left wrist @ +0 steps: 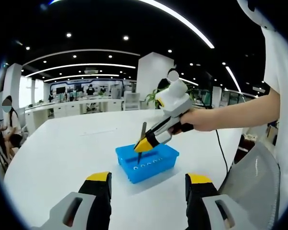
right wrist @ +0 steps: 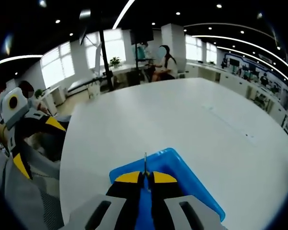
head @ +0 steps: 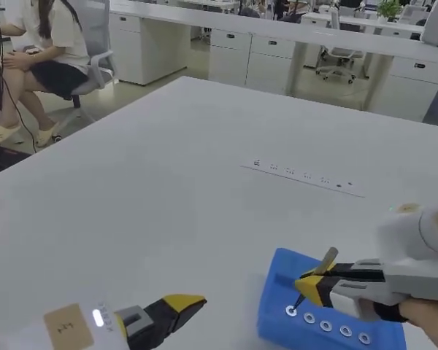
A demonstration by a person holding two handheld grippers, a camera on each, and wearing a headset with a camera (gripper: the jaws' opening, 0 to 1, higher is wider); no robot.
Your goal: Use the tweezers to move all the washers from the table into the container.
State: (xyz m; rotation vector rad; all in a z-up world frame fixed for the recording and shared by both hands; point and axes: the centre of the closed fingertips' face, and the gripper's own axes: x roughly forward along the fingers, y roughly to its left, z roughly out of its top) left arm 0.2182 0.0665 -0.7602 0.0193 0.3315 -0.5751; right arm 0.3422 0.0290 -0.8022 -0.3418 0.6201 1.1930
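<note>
A blue container (head: 277, 310) sits on the white table (head: 168, 182) at the near right. Several silver washers (head: 326, 326) lie in a row along its near side. My right gripper (head: 310, 286) hovers over it, shut on the tweezers (head: 301, 297), whose dark tip points down at the leftmost washer (head: 290, 311). In the right gripper view the tweezers (right wrist: 145, 165) stick out between the shut yellow jaws of the right gripper (right wrist: 145, 178) above the container (right wrist: 187, 184). My left gripper (left wrist: 149, 181) is open and holds nothing, facing the container (left wrist: 129, 168); it sits low at the left (head: 184, 305).
A thin line of small marks (head: 303, 175) crosses the table beyond the container. A person (head: 47, 44) sits on a chair off the table's far left corner. White desks and cabinets (head: 277, 58) stand behind the table.
</note>
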